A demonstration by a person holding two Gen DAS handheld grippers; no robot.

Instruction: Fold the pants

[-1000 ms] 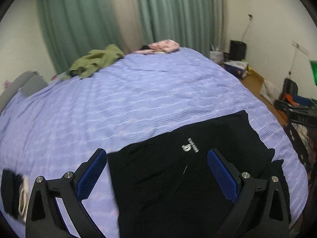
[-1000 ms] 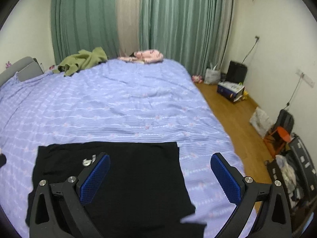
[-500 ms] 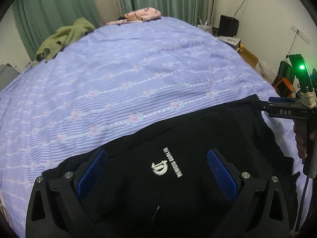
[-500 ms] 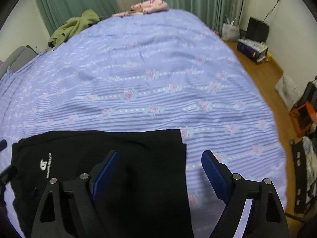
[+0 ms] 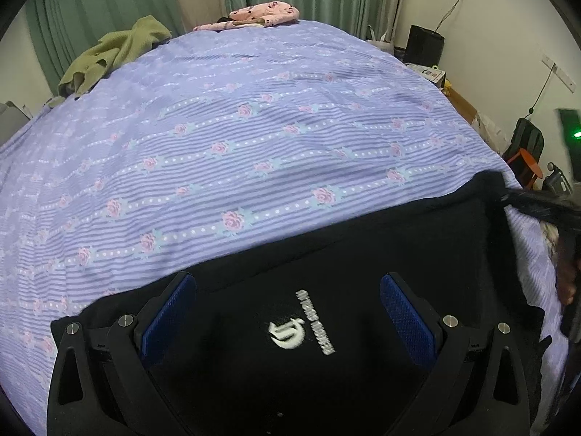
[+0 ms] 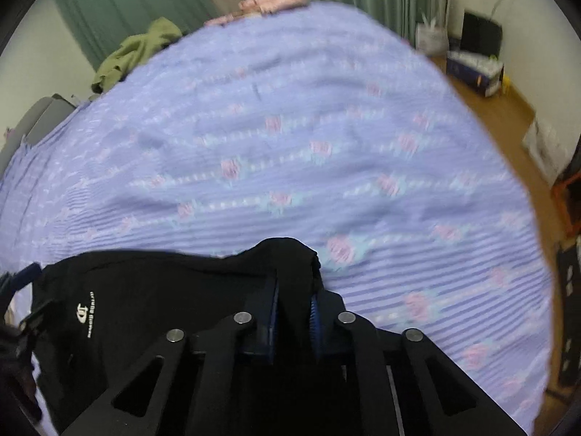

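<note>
Black pants [image 5: 363, 239] with a white logo [image 5: 290, 334] lie flat on the near part of the purple flowered bed sheet [image 5: 254, 145]. My left gripper [image 5: 287, 279] hovers low over the logo area, jaws wide open with no fabric pinched. My right gripper [image 6: 294, 287] is closing at the pants' far right corner. A bunched ridge of black fabric [image 6: 290, 254] stands between its blue pads, which press on it. The rest of the pants [image 6: 145, 290] spreads to its left. In the left wrist view the right gripper shows blurred at the right edge.
A green garment [image 5: 109, 58] and a pink garment [image 5: 265, 14] lie at the far end of the bed by the green curtains. Right of the bed is wooden floor with a box [image 6: 475, 69], a black bin [image 5: 423, 45] and bags [image 5: 523, 149].
Both grippers have dropped down close over the pants. The right jaws went from wide open to pinched on the far right corner, and the fabric there has bunched up.
</note>
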